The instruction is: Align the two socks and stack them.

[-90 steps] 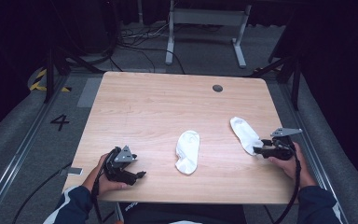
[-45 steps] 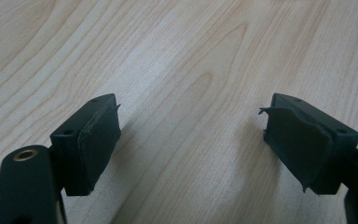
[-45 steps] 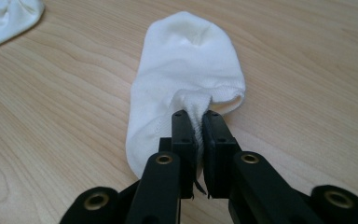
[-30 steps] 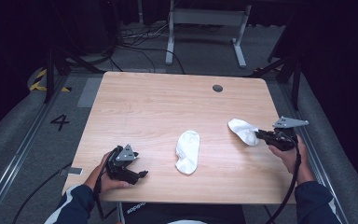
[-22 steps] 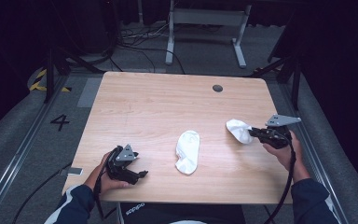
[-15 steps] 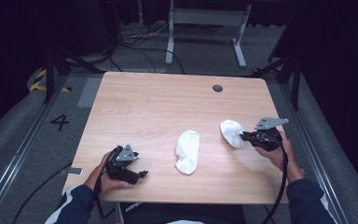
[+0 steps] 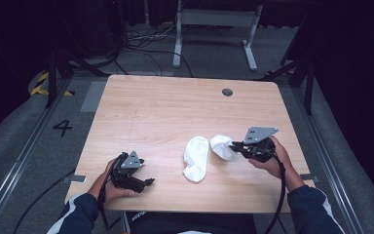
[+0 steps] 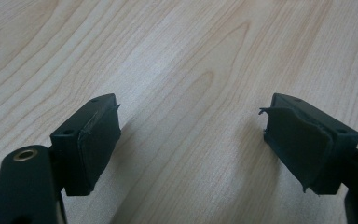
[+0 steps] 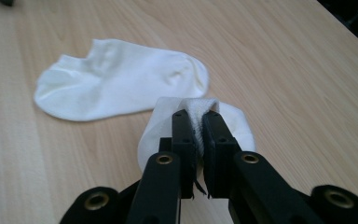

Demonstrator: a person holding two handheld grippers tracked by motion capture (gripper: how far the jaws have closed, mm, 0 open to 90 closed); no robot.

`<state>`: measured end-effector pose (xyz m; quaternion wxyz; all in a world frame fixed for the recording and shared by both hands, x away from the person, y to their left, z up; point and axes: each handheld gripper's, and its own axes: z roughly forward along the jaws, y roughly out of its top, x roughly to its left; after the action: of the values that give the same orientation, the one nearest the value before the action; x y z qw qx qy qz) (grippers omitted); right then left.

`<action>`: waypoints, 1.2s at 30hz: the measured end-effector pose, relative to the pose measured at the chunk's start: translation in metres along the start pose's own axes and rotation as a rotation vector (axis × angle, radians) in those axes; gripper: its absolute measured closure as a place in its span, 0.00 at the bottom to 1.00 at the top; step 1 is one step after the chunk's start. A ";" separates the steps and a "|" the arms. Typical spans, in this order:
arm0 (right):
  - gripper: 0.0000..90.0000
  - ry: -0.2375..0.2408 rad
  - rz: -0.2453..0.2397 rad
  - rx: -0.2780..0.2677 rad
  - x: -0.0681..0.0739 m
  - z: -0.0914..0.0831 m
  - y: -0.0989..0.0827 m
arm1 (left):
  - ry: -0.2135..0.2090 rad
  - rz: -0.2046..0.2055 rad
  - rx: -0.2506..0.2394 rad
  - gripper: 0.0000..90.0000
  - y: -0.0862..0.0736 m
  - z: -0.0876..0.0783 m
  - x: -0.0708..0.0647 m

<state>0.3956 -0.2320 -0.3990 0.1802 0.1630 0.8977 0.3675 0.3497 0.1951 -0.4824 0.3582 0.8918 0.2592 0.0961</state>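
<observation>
Two white ankle socks are on the wooden table [image 7: 165, 112]. One sock [image 7: 196, 157] [image 9: 121, 79] lies flat near the table's middle front. The other sock [image 7: 221, 146] [image 9: 228, 122] is bunched and pinched at its edge between the jaws of my right gripper [image 7: 233, 145] [image 9: 199, 119], just right of the flat sock. My left gripper [image 7: 143, 181] [image 8: 191, 135] rests at the front left of the table, open, with bare wood between its pads [image 8: 98, 140].
A small dark round grommet [image 7: 227, 92] sits near the table's far edge. Beyond the table are a metal stand [image 7: 214, 19] and cables on the floor. A floor mark "4" [image 7: 62, 127] lies to the left.
My right gripper has dragged its sock leftward from the table's right side to just beside the flat sock, and the sock has bunched up. The left gripper has stayed put.
</observation>
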 end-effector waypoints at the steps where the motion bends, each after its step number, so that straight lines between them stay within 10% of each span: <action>1: 0.95 0.011 -0.025 0.004 0.005 0.003 0.005 | -0.001 0.000 0.000 0.20 0.000 0.000 0.000; 8: 0.91 0.118 -0.092 0.023 0.035 0.020 0.013 | 0.004 -0.002 0.003 0.20 0.000 0.000 0.000; 16: 0.54 0.227 -0.039 0.035 0.053 0.018 -0.002 | 0.018 0.007 0.046 0.25 0.018 0.002 -0.014; 21: 0.55 0.155 0.008 -0.012 0.040 0.001 -0.010 | -0.022 0.074 -0.026 0.27 0.050 0.000 -0.042; 27: 0.66 -0.028 0.134 0.025 -0.004 0.008 -0.031 | -0.074 0.247 -0.027 0.32 0.098 0.019 -0.091; 36: 0.74 -0.016 0.241 0.028 -0.038 0.036 -0.037 | -0.152 0.331 0.018 0.44 0.152 0.083 -0.133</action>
<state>0.4395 -0.2518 -0.4418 0.1397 0.2752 0.8751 0.3727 0.3260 -0.0168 -0.4361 0.3480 0.9302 0.0818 0.0836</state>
